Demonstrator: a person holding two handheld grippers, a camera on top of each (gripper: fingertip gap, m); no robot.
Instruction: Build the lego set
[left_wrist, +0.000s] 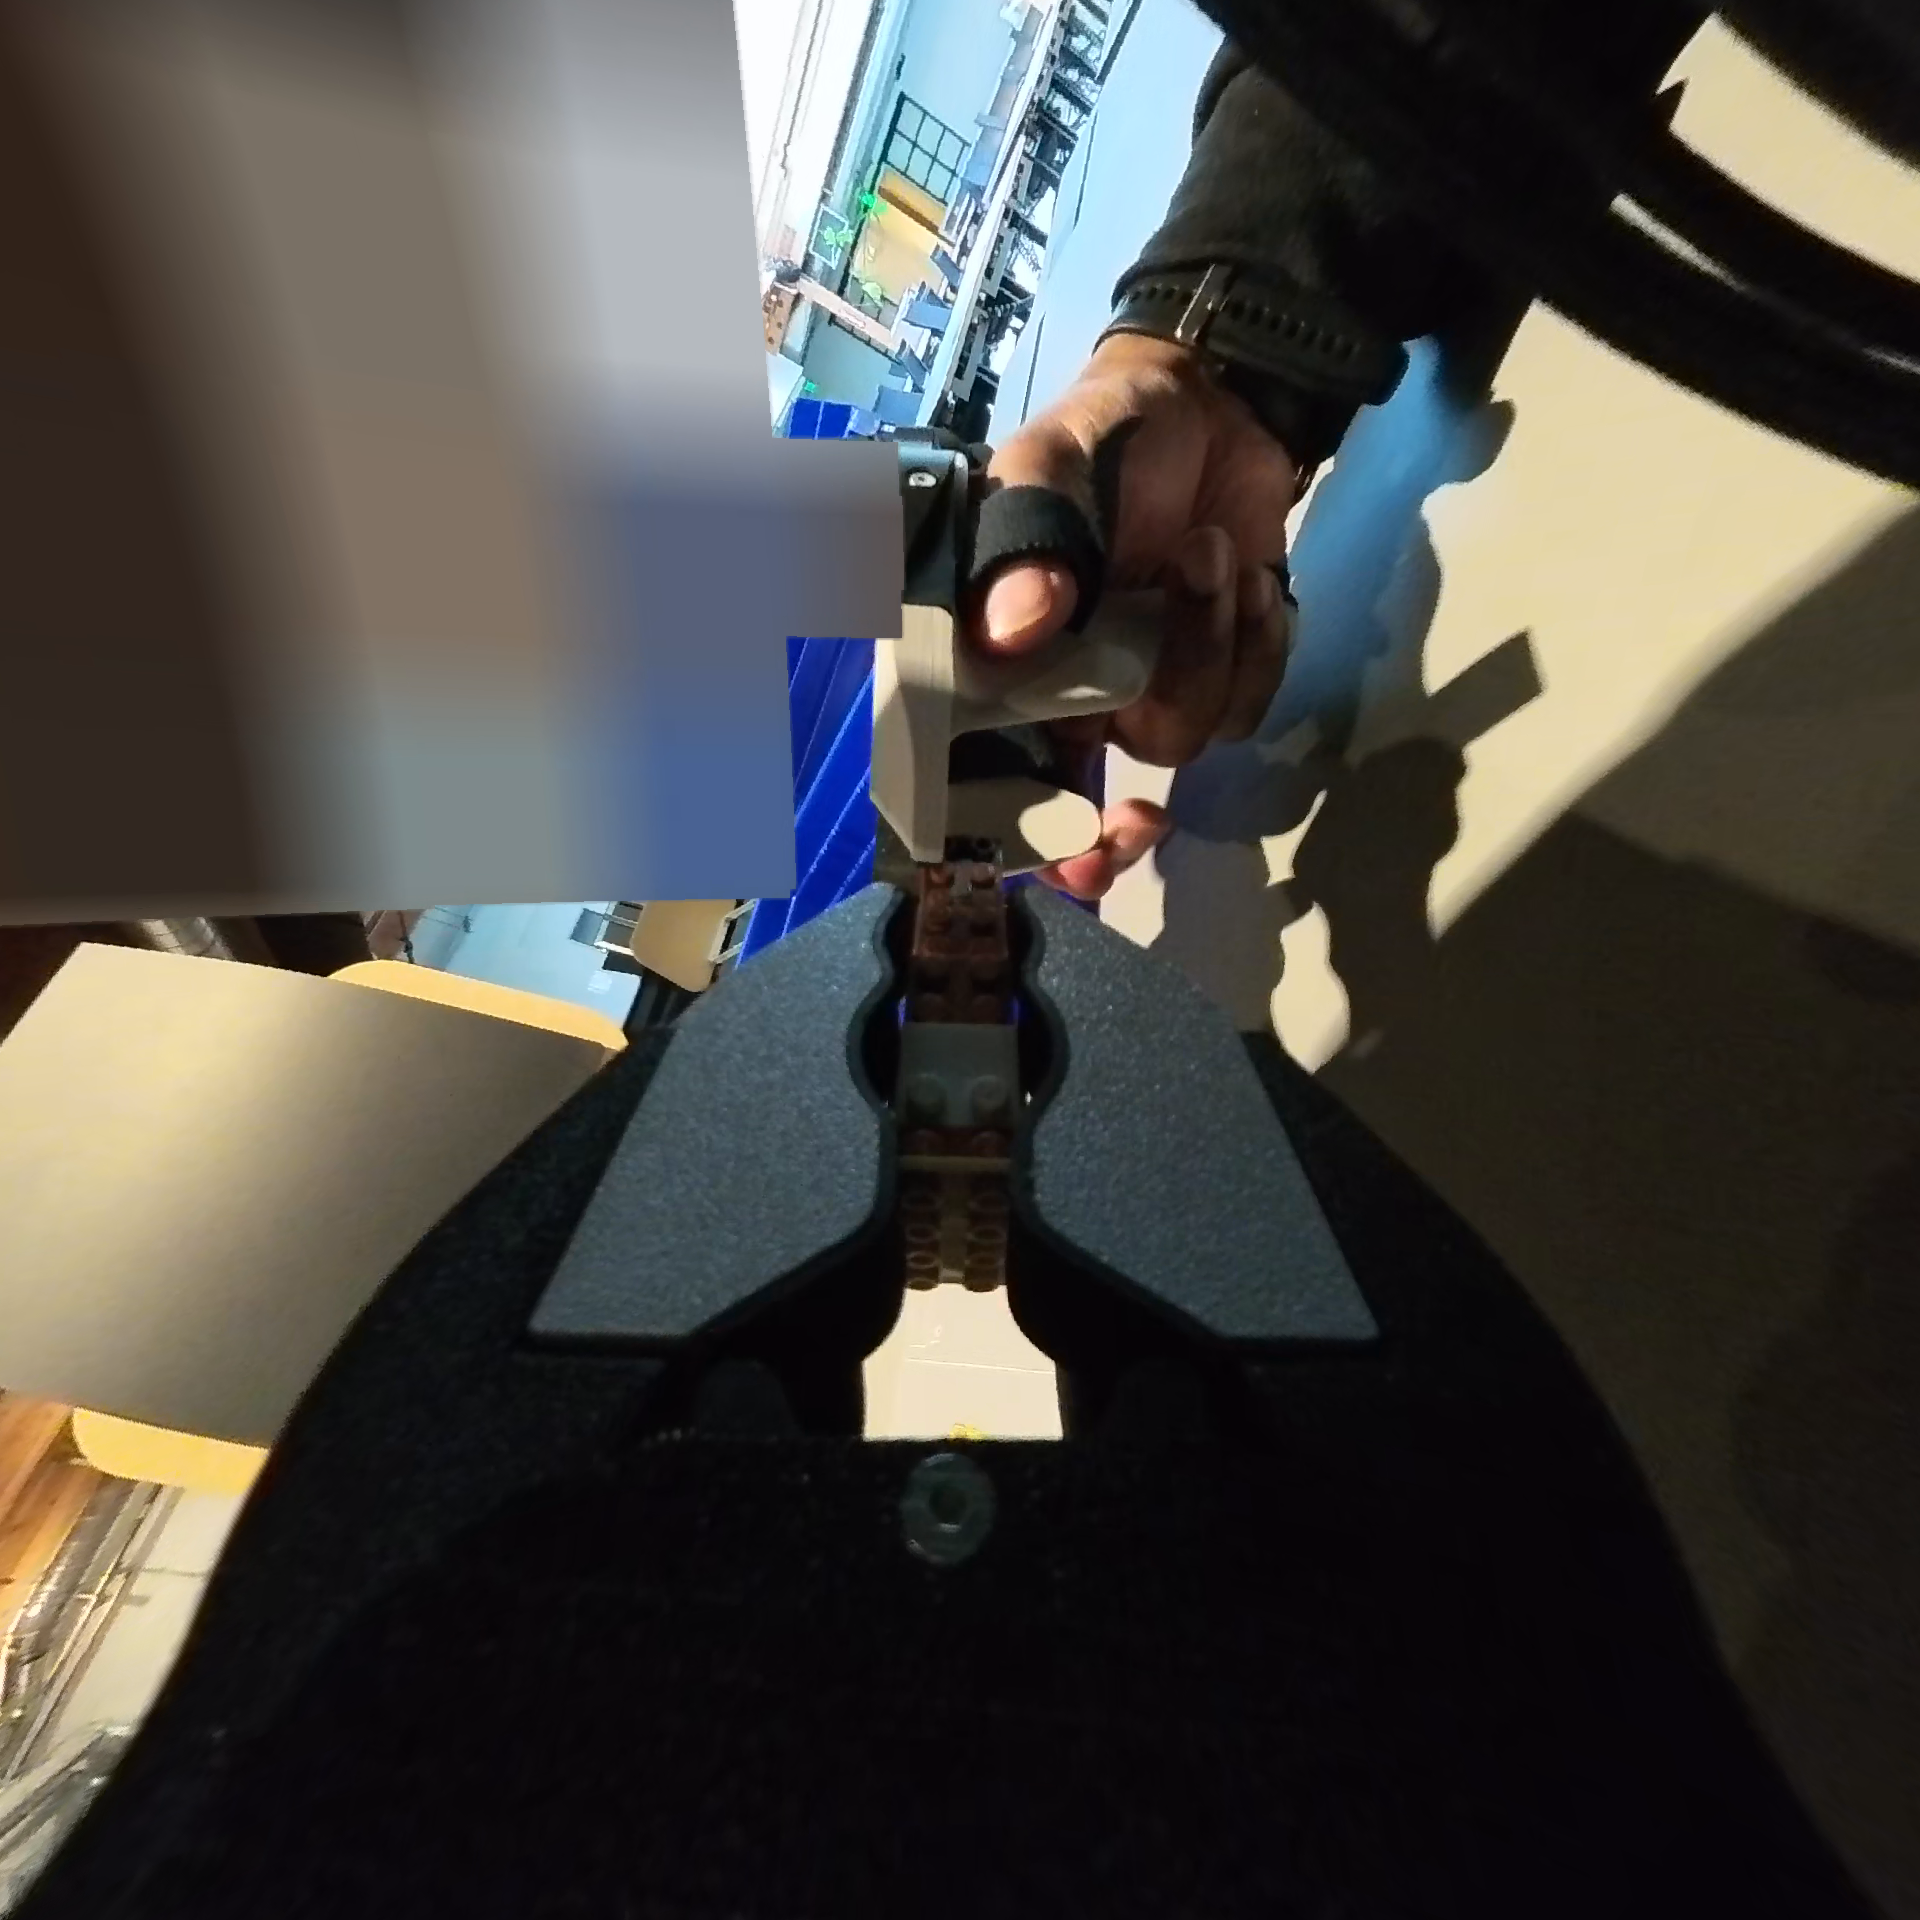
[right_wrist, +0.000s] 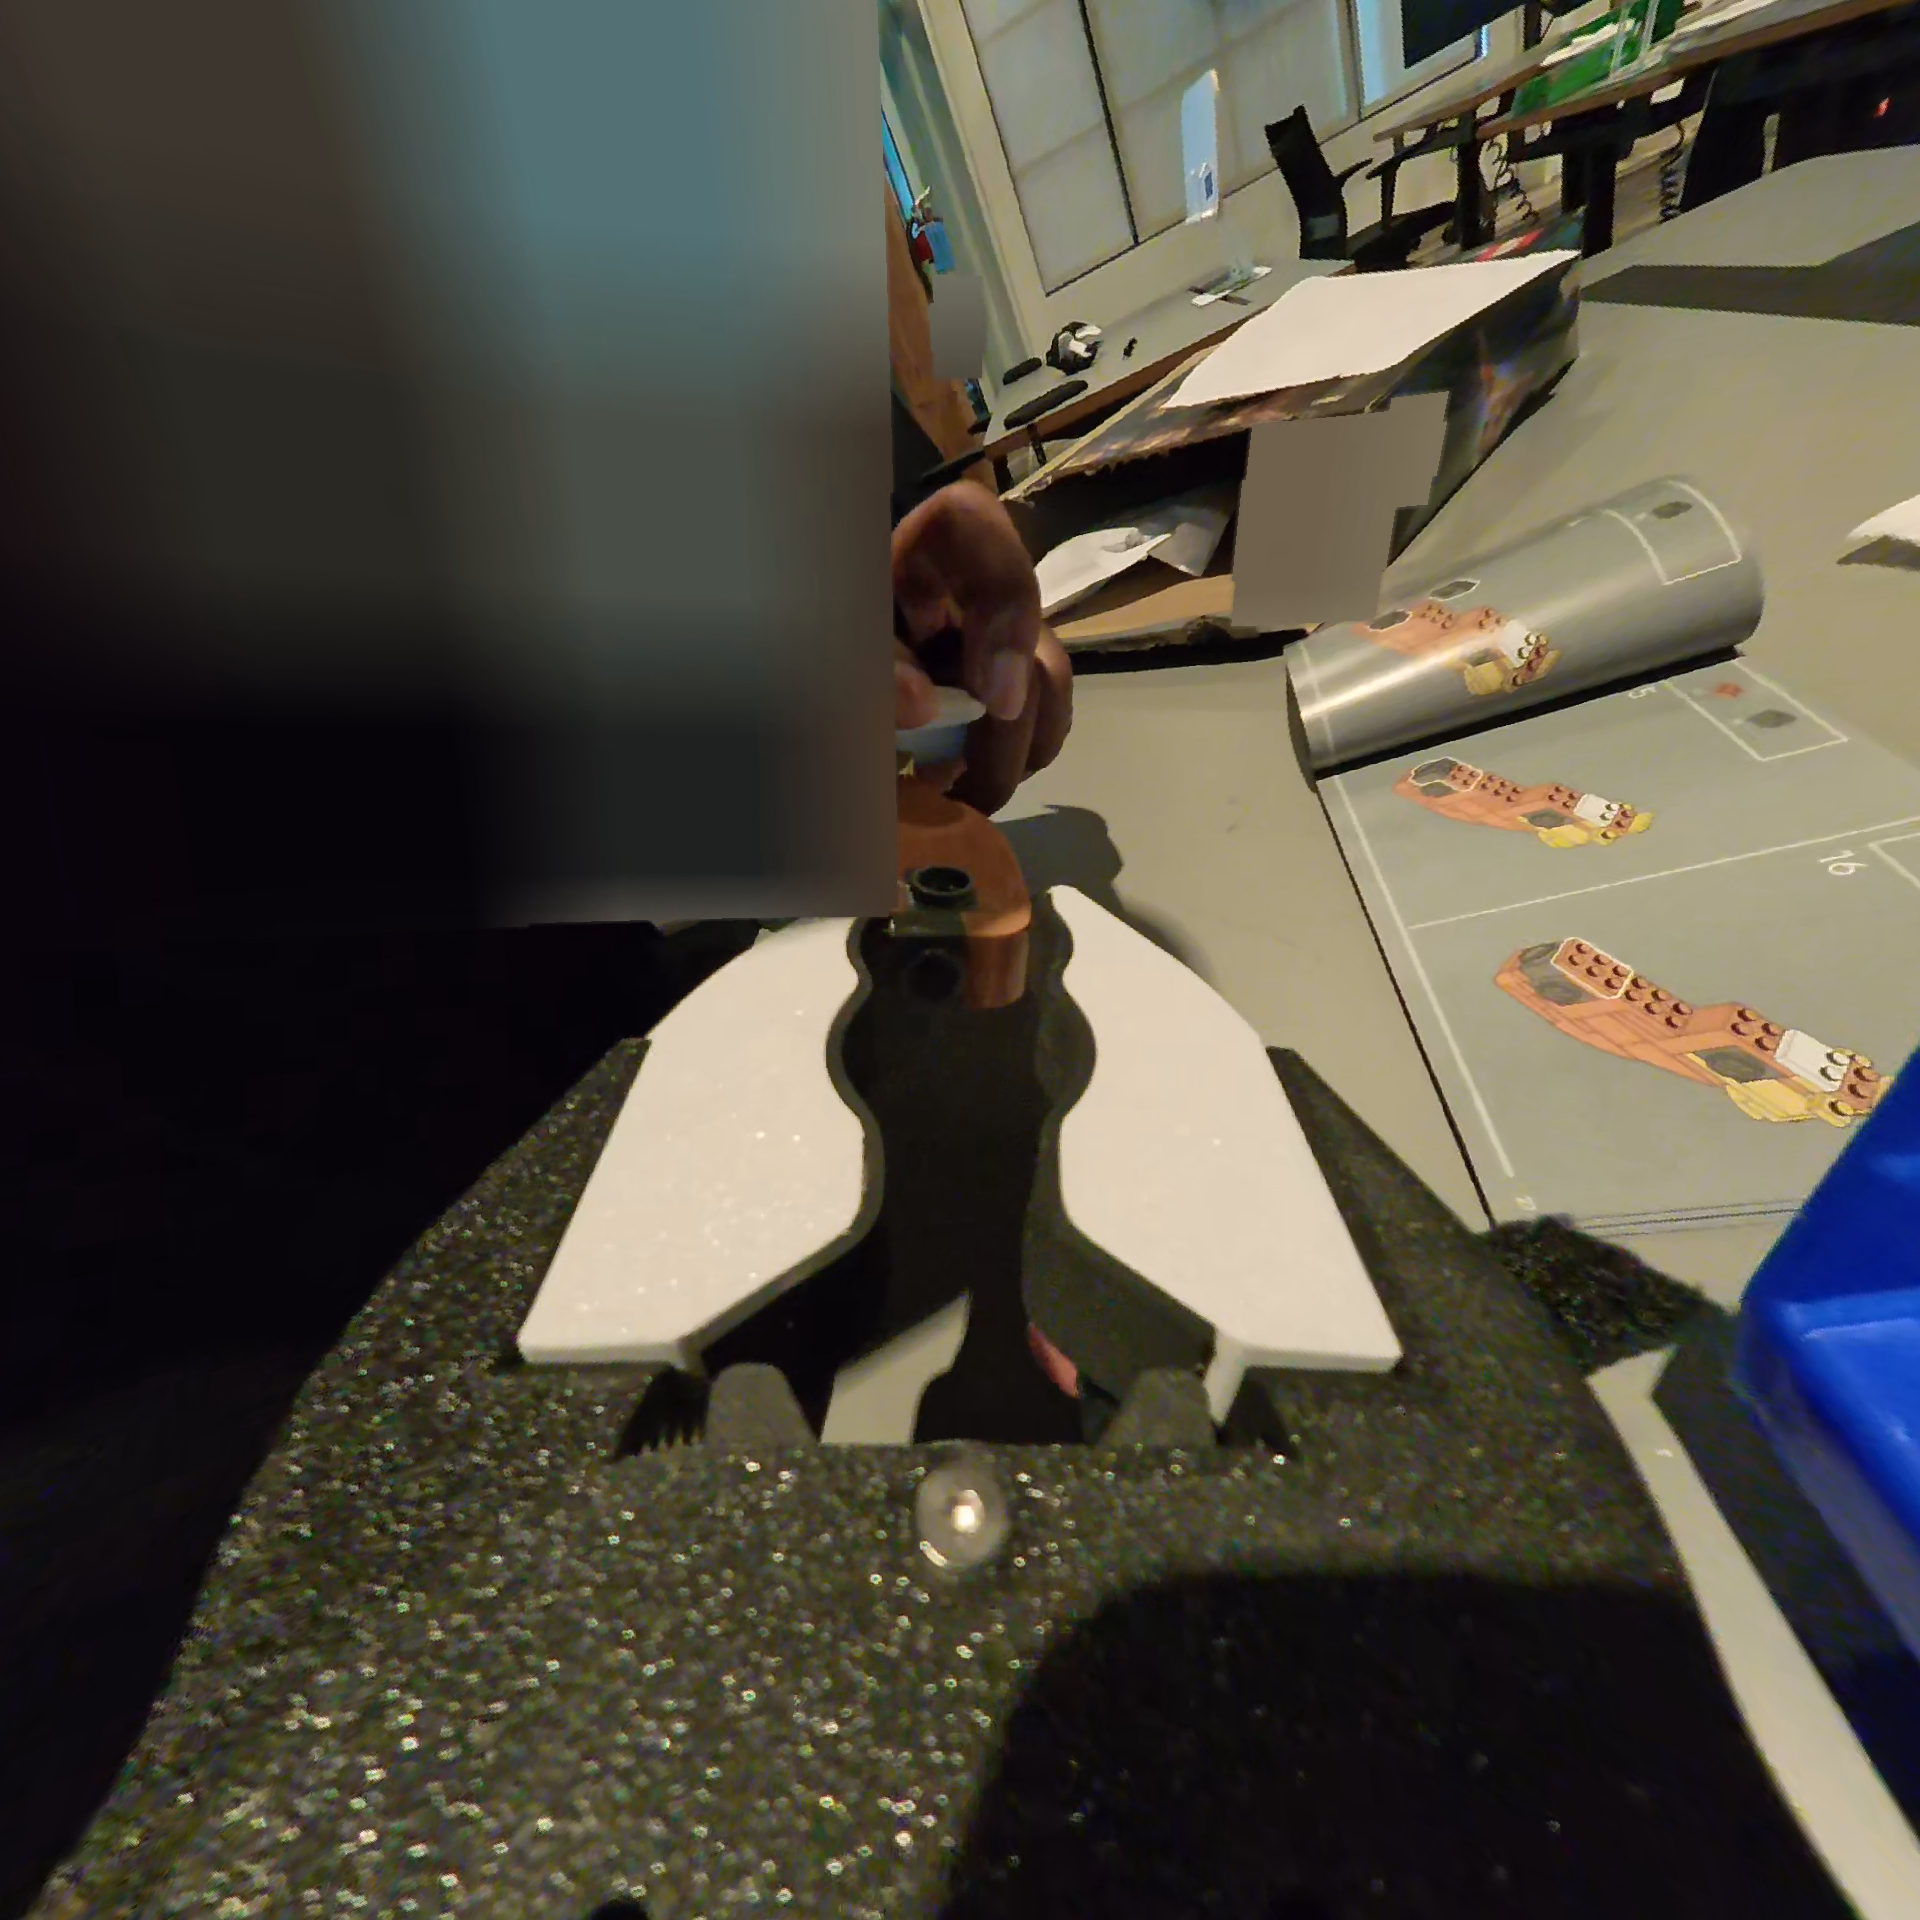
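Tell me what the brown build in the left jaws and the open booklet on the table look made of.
Brown build: hard moulded plastic by the look, with crisp round studs and a slight sheen; a grey studded piece sits partway along it. Booklet: glossy coated paper, it seems, since one thin page curls into a roll and reflects light.

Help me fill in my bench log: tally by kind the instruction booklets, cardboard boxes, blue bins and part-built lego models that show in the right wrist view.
Instruction booklet: 1
Cardboard box: 1
Blue bin: 1
Part-built lego model: 1
Total: 4
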